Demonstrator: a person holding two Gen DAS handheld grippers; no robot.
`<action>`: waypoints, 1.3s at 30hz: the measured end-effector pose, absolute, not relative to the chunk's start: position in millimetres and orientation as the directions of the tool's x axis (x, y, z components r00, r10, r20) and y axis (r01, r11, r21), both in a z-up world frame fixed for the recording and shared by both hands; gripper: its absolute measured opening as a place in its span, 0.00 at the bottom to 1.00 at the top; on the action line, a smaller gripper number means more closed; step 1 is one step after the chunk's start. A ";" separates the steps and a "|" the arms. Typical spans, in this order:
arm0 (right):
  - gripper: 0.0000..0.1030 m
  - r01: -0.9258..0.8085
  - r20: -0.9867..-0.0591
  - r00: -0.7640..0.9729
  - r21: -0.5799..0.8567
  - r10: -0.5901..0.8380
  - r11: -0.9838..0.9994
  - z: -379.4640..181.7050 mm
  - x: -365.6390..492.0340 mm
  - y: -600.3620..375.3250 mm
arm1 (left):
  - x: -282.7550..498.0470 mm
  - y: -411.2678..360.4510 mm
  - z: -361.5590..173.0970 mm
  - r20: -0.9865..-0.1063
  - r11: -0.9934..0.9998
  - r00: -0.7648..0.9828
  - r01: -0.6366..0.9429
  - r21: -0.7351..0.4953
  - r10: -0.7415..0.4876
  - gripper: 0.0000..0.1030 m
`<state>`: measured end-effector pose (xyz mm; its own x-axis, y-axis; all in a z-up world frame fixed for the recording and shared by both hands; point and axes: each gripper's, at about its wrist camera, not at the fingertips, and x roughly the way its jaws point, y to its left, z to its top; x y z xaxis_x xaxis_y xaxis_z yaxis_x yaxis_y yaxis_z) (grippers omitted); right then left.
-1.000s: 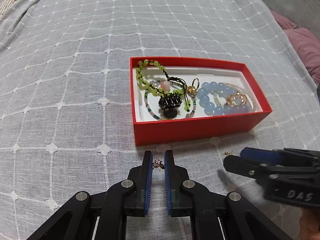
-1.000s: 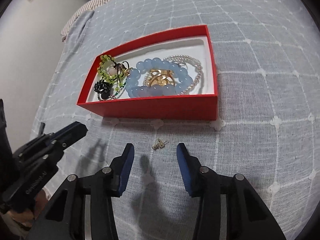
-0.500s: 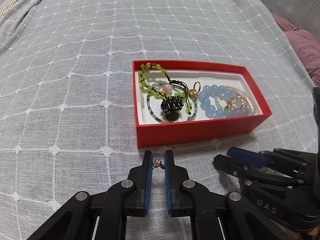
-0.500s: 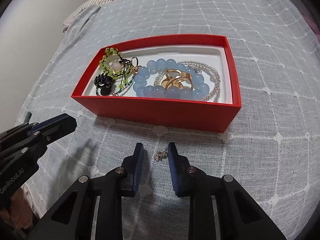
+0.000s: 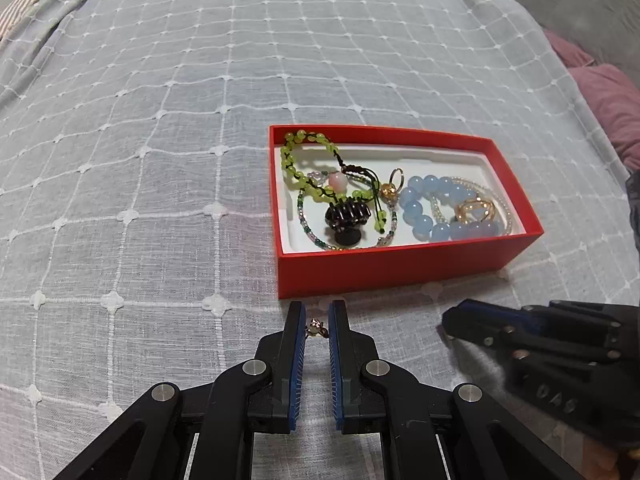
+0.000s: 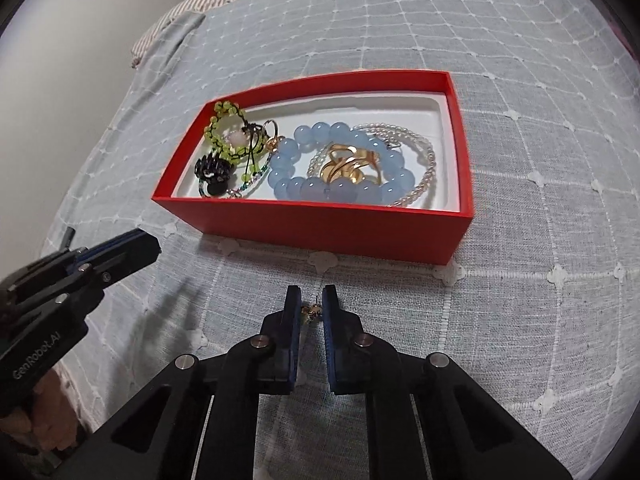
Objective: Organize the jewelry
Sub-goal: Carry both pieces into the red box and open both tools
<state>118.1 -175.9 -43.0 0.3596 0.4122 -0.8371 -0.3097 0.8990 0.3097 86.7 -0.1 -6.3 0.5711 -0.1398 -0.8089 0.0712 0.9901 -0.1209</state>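
A red box (image 5: pixel 400 268) (image 6: pixel 320 226) with a white liner sits on the bed and holds a green bead bracelet (image 5: pixel 298 160), a black claw clip (image 5: pixel 346 216), a blue bead bracelet (image 5: pixel 424 208) (image 6: pixel 304 190), gold rings (image 6: pixel 346 166) and a pearl strand (image 6: pixel 424 172). My left gripper (image 5: pixel 317 326) is shut on a small gold earring (image 5: pixel 316 327), just in front of the box. My right gripper (image 6: pixel 311 312) is shut on a second small gold earring (image 6: pixel 311 312), held above the cloth in front of the box. It also shows in the left wrist view (image 5: pixel 460 322).
A grey quilt with a white grid pattern (image 5: pixel 160 160) covers the bed. A purple pillow (image 5: pixel 600 92) lies at the far right. A white wall (image 6: pixel 60 40) borders the bed on the left. The left gripper also shows in the right wrist view (image 6: pixel 132 248).
My right gripper closed on the earring lying on the cloth and lifted it a little. My left gripper kept its earring and drew back slightly from the box.
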 end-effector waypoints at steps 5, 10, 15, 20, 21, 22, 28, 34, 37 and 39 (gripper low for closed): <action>0.11 -0.277 -0.820 0.361 0.361 0.444 0.891 -37.2 121.0 -192.3 | 86.5 0.0 -4.9 -0.805 0.990 0.576 0.068 -0.125 -0.141 0.06; 0.11 -0.269 -0.817 0.356 0.376 0.454 0.887 -35.3 121.1 -194.2 | 86.0 -0.6 -4.7 -0.805 0.990 0.576 0.068 -0.127 -0.143 0.06; 0.11 -0.281 -0.807 0.355 0.389 0.471 0.877 -29.8 119.2 -191.0 | 85.7 0.1 -3.0 -0.800 0.988 0.581 0.067 -0.137 -0.150 0.06; 0.11 -0.298 -0.791 0.365 0.399 0.490 0.867 -19.8 115.5 -194.4 | 85.4 1.2 -0.1 -0.791 0.989 0.594 0.057 -0.138 -0.144 0.06; 0.11 -0.300 -0.790 0.368 0.398 0.491 0.867 -17.9 114.9 -194.6 | 85.2 0.5 0.4 -0.789 0.990 0.599 0.056 -0.128 -0.135 0.06; 0.11 -0.302 -0.787 0.370 0.400 0.493 0.865 -16.1 114.8 -194.9 | 85.3 0.2 0.9 -0.786 0.991 0.603 0.057 -0.125 -0.134 0.06; 0.11 -0.325 -0.769 0.395 0.394 0.502 0.860 -2.7 110.7 -196.6 | 84.9 -0.6 4.9 -0.768 0.989 0.624 0.060 -0.137 -0.144 0.06; 0.11 -0.341 -0.749 0.429 0.384 0.505 0.858 11.5 110.0 -198.4 | 86.0 -6.2 12.6 -0.737 0.987 0.657 0.081 -0.137 -0.156 0.06; 0.11 -0.334 -0.739 0.442 0.390 0.508 0.858 15.6 112.4 -203.1 | 88.4 -10.2 17.9 -0.720 0.983 0.669 0.105 -0.153 -0.184 0.06; 0.11 -0.326 -0.728 0.456 0.399 0.512 0.857 19.3 114.9 -207.3 | 92.0 -12.9 20.2 -0.711 0.978 0.672 0.121 -0.172 -0.208 0.06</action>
